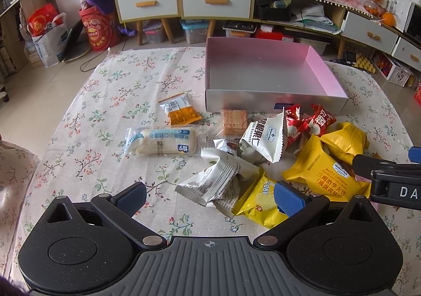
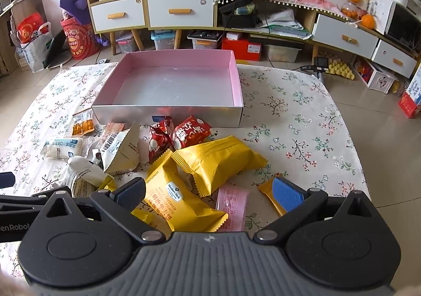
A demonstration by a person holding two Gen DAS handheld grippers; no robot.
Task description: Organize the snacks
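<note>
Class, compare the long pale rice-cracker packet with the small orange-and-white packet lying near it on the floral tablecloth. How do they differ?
The long pale rice-cracker packet is larger and lies crosswise; the small orange-and-white packet is squarer and lies at an angle. The pale packet's wrapper is see-through with blue print, while the small packet's is opaque with an orange lower half. Both lie flat outside the pink-lined box.

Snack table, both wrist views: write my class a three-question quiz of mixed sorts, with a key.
1. True or false: the pink-lined box already holds snacks.
2. Which packet lies nearest the right gripper? A) yellow wafer packet B) rice cracker packet C) orange-and-white packet
3. Fill in: the left gripper has its jaws ____.

Key: 1. false, it is empty, and the snacks lie on the flowered tablecloth in front. 2. A. 3. open.
</note>
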